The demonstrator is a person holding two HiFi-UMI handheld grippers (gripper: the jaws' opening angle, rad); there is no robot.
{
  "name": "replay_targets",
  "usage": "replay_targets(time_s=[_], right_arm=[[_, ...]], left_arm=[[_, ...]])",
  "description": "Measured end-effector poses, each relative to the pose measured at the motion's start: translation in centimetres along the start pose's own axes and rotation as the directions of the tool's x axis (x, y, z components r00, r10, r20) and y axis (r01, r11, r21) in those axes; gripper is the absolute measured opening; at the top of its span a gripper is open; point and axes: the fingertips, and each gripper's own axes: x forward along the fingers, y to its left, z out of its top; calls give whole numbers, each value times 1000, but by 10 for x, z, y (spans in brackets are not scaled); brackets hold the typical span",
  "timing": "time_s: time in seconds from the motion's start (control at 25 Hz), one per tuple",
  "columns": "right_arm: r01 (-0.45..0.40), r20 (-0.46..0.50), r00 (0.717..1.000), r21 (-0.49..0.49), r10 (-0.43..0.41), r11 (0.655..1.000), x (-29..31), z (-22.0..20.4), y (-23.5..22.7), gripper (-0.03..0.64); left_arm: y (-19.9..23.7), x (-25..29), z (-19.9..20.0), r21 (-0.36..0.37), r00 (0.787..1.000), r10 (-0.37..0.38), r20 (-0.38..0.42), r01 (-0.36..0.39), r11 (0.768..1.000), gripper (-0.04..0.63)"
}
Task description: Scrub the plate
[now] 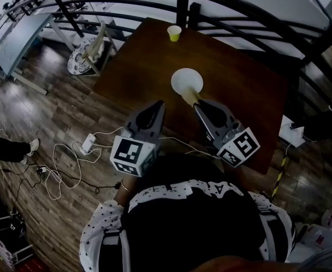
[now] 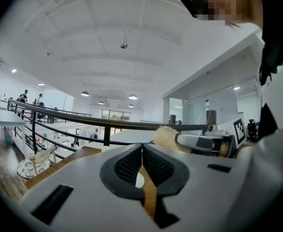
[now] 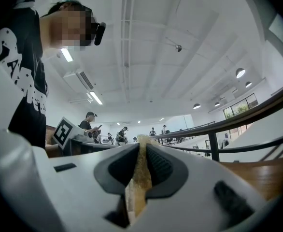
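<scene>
In the head view a white plate [image 1: 184, 81] lies on the brown table [image 1: 242, 78], just beyond both grippers. My right gripper [image 1: 199, 105] is shut on a tan fibrous scrubber [image 1: 190, 97] whose tip reaches the plate's near rim. The right gripper view shows that scrubber [image 3: 140, 175] pinched between the jaws of the gripper [image 3: 142, 146]. My left gripper [image 1: 159, 104] hovers left of the plate, shut with nothing held. In the left gripper view that gripper [image 2: 142, 148] has its pads together, and the fluffy scrubber [image 2: 166, 137] shows to the right.
A yellow cup [image 1: 174, 33] stands near the table's far edge. A black railing [image 1: 182, 4] runs behind the table. White cables and a power strip [image 1: 88, 143] lie on the wood floor at left. Both grippers point nearly level, over the table.
</scene>
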Motion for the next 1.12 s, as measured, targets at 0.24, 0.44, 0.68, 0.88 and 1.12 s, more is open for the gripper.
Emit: replay_targets(time_s=[0.24, 0.44, 0.68, 0.88, 1.12], right_arm=[[24, 5, 1000, 2, -24, 1000, -7, 0, -4, 49], [44, -1, 999, 17, -44, 999, -13, -3, -9, 49], [70, 2, 998, 27, -70, 997, -18, -4, -9, 49], [111, -5, 994, 42, -110, 993, -14, -8, -19, 49], [128, 1, 992, 24, -128, 991, 14, 1, -30, 49]], left_arm=[[-7, 5, 0, 11, 1000, -26, -7, 26, 1000, 15], [-13, 10, -1, 14, 999, -41, -27, 41, 999, 15], [-17, 10, -9, 6, 996, -63, -58, 64, 998, 15], [-9, 19, -8, 6, 993, -94, -76, 95, 995, 15], [17, 38, 7, 14, 990, -128, -61, 129, 992, 15]])
